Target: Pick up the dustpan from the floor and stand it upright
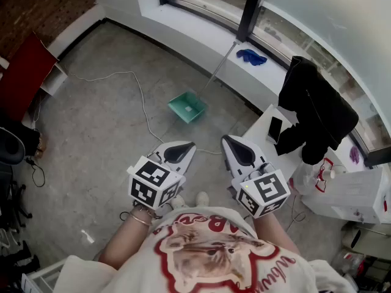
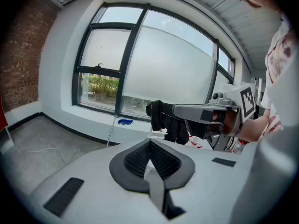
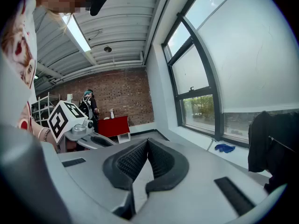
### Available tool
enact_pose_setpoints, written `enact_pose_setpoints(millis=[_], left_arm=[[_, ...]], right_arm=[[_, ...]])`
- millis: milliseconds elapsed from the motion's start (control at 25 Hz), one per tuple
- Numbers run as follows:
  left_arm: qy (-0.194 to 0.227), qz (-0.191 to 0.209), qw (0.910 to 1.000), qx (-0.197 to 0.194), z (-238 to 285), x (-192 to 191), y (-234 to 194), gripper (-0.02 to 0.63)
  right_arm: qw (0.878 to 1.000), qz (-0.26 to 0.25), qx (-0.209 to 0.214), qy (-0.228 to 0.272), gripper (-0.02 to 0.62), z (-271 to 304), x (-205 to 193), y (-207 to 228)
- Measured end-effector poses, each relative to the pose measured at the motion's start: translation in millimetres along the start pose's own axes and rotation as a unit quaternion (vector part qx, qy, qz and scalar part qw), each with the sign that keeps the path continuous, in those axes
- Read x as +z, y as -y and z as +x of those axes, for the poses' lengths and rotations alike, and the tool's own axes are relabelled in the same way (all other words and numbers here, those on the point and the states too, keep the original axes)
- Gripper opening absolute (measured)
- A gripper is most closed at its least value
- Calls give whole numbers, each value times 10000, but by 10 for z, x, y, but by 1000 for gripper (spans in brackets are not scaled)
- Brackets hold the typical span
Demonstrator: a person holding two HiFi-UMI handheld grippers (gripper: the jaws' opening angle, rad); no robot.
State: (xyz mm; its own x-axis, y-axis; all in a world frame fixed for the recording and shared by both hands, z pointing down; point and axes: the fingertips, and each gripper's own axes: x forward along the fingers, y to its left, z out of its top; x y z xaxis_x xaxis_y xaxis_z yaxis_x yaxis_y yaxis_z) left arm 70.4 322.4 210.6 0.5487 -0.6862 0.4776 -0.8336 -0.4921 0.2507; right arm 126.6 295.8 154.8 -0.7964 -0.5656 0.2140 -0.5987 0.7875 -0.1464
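Left gripper (image 1: 185, 147) and right gripper (image 1: 230, 141) hover low in frame, jaws together and empty, well short of the teal plastic dustpan (image 1: 187, 107) on the grey concrete floor (image 1: 91, 133) at upper centre, likely light and stiff, best gripped by its thin pole handle (image 1: 221, 63).

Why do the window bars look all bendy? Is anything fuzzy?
Left gripper view: the wide lens bows the window bars, and the corners go dark. Right gripper view: same bending, and the ceiling light is washed out white. Head view: even daylight, and the teal dustpan looks sharp.
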Motion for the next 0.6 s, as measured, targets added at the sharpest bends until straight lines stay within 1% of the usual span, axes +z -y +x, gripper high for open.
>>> enact_pose_setpoints(millis=[240, 400, 600], left_arm=[[113, 14, 9999, 51, -70, 38, 6, 3], [211, 48, 9997, 121, -78, 87, 41, 5], [437, 39, 9988, 239, -99, 156, 152, 5]], right_arm=[[9999, -54, 86, -9, 25, 7, 24, -83], [9998, -78, 156, 79, 25, -45, 54, -111], [9995, -51, 194, 259, 25, -194, 109, -103]])
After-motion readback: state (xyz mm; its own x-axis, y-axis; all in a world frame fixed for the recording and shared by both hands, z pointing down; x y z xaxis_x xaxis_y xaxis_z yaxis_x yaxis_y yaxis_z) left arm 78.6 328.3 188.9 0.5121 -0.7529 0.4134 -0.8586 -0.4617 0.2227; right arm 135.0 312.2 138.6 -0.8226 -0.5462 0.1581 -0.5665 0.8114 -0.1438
